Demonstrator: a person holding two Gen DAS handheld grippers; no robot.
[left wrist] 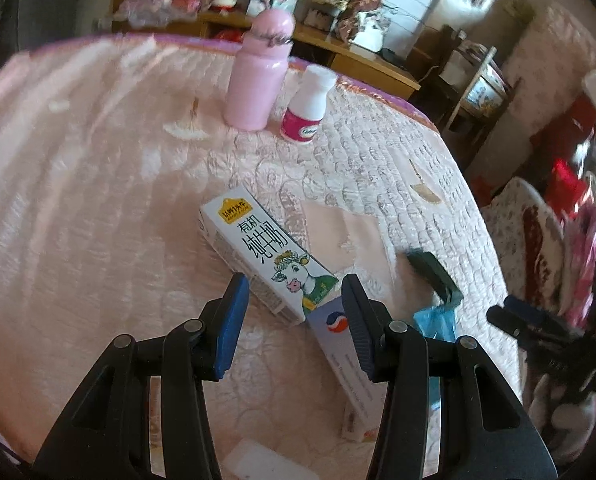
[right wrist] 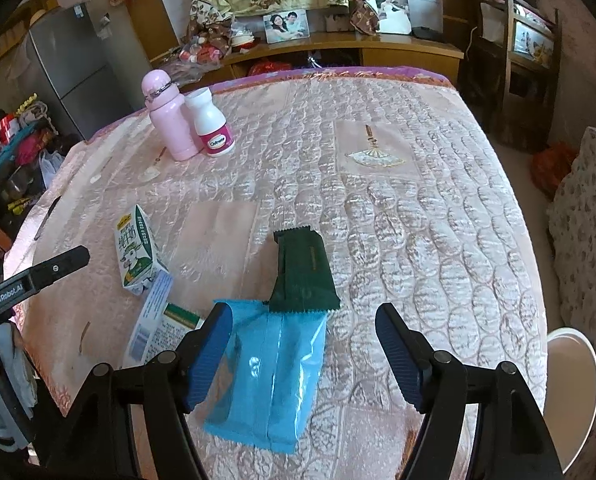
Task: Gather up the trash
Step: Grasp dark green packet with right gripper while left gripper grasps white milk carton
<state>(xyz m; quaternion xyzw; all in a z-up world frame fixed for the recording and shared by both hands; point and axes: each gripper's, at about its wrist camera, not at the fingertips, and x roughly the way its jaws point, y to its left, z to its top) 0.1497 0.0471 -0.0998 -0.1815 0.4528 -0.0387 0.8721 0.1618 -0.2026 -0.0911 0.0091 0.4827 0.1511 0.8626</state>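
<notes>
A white milk carton with a cow picture (left wrist: pixel 266 252) lies flat on the pink quilted table. My left gripper (left wrist: pixel 294 280) hovers open over the carton's near end, its pads clear of it. A white and blue box (left wrist: pixel 345 356) lies beside the carton, partly under the right finger. In the right wrist view a light blue wrapper (right wrist: pixel 270 372) lies below my open right gripper (right wrist: pixel 302 310), close to the left finger. A dark green wrapper (right wrist: pixel 303 272) rests just beyond the blue one. The carton (right wrist: pixel 136 248) and box (right wrist: pixel 154 320) show at the left.
A pink bottle (right wrist: pixel 168 120) and a white pill bottle (right wrist: pixel 212 124) stand upright at the table's far left. The table's quilted cloth (right wrist: pixel 417 200) stretches right. A floral-cushioned chair (right wrist: pixel 577 240) and a white round rim (right wrist: pixel 573 380) sit off the right edge.
</notes>
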